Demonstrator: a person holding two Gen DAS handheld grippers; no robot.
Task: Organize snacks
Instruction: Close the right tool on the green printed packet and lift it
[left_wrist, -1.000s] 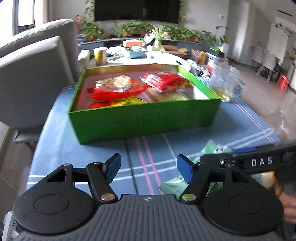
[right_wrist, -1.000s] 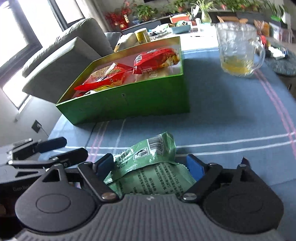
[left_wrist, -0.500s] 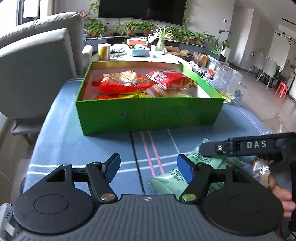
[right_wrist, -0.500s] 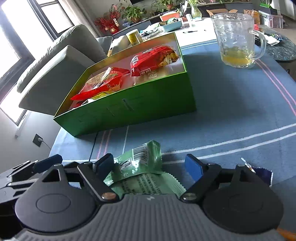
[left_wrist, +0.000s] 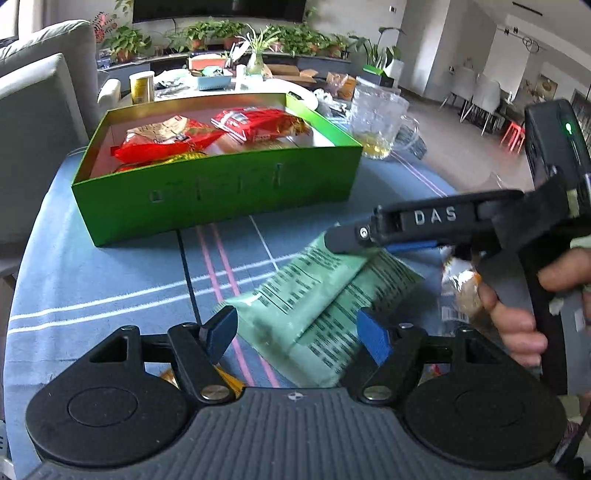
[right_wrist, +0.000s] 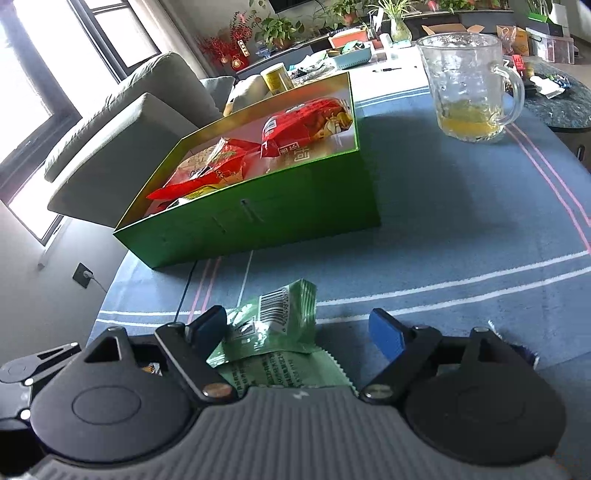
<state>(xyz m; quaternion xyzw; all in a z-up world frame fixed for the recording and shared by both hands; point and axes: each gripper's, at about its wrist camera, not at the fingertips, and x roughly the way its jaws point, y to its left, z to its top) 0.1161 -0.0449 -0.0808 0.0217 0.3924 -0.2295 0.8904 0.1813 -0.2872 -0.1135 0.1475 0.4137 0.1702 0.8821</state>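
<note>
A green snack packet lies on the blue tablecloth, between and ahead of my left gripper's open fingers. It also shows in the right wrist view, partly folded, between the open fingers of my right gripper. The right gripper's body reaches in from the right above the packet's far end. A green box stands beyond, holding red snack bags; it also shows in the right wrist view.
A glass mug with yellow liquid stands right of the box. A clear-wrapped snack lies by the right hand. A yellow packet peeks under the left gripper. A grey sofa is left of the table.
Both grippers have moved back and lower toward the near table edge. The green packet now lies between the left gripper's fingers. The right gripper has risen above the packet's far end.
</note>
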